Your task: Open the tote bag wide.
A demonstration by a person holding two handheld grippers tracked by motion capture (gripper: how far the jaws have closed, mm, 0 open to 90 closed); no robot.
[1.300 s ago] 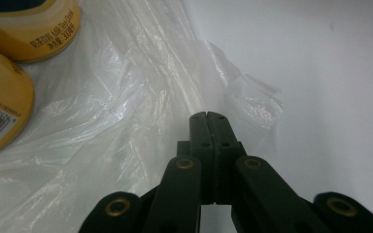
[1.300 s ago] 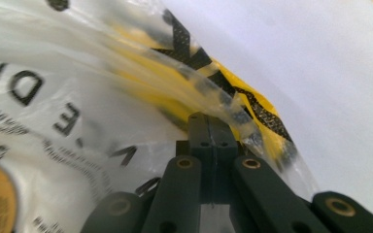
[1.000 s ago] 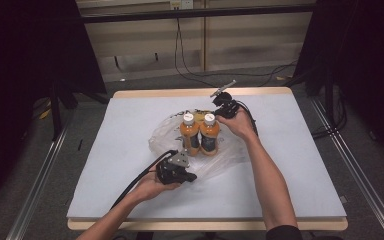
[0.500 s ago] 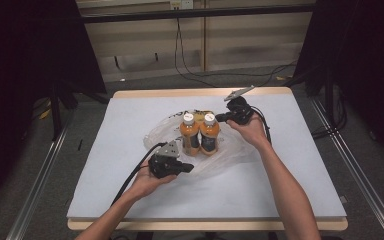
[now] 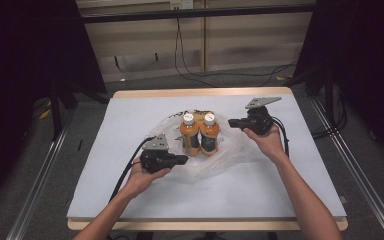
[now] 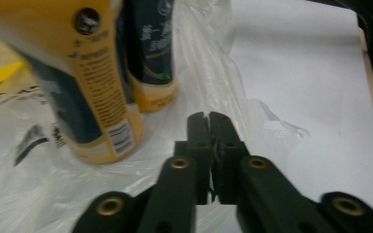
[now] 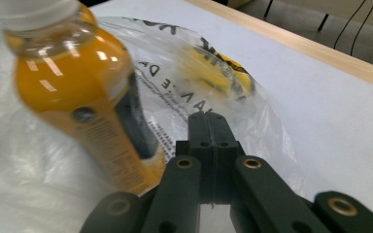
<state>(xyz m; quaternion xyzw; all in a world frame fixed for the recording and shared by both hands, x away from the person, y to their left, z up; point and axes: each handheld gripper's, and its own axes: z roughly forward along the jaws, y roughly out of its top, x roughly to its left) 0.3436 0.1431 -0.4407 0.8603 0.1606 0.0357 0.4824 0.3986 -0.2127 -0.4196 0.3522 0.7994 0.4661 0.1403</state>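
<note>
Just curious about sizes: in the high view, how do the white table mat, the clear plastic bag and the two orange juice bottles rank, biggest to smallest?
1. White table mat.
2. Clear crumpled plastic bag.
3. The two white-capped orange juice bottles: alike in size, no ranking between them.

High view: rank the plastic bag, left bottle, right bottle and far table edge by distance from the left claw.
From the left claw:
1. Plastic bag, right under its tip.
2. Left bottle, just beyond.
3. Right bottle, beside it, farther right.
4. Far table edge, at the back.
</note>
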